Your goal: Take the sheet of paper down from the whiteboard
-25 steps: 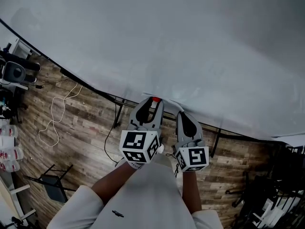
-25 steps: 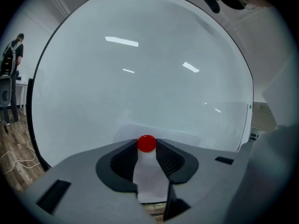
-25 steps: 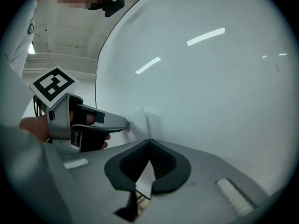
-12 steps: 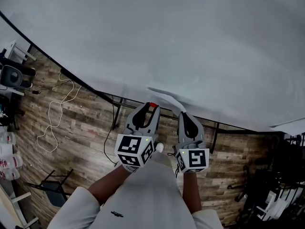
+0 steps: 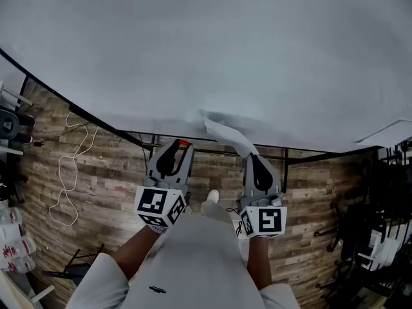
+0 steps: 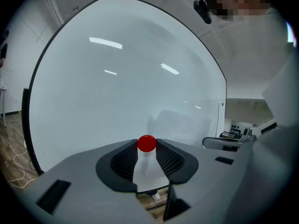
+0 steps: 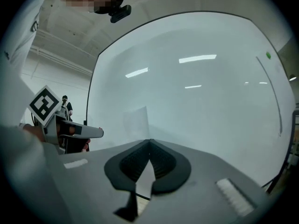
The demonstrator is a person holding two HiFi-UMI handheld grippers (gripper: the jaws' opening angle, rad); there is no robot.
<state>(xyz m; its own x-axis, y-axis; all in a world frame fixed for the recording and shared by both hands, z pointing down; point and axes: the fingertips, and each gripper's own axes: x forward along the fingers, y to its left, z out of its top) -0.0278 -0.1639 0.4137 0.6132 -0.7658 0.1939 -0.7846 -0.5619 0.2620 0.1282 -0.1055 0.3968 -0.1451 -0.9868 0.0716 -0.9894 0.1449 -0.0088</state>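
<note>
At the whiteboard (image 5: 212, 50), head view: we held a tool in each hand, both pointing to 12 o'clock at the board's lower edge, marker cubes facing us at 6 o'clock.

The right tool (image 5: 252, 154) had its jaws pressed together on the sheet of paper (image 5: 225, 132). The sheet curled off the board. Its far end lay against the white surface at 11 o'clock from that tool, and its near end sat in the jaw tips. In the right gripper view the jaw tips met, the sheet's edge ran down to them, and the rest showed pale vs. the board at 11 o'clock.

The left tool (image 5: 179, 148) sat at 9 o'clock from the right one, apart from it. It pinched a red magnet (image 6: 146, 143) btwn its jaw tips. In the left gripper view the round magnet sat squarely in the tips w/ the ribbed pads on either side. The sheet showed there as a faint rectangle on the board at 1 o'clock from the magnet. We couldn't tell whether the magnet touched the board.

Below the board ran a wood-plank floor (image 5: 103, 179). A white cable (image 5: 61, 179) looped across it at 9 o'clock in the frame, and dark stands (image 5: 380, 237) stood at 3 to 4 o'clock. Our forearms & pale sleeves filled the bottom edge.
</note>
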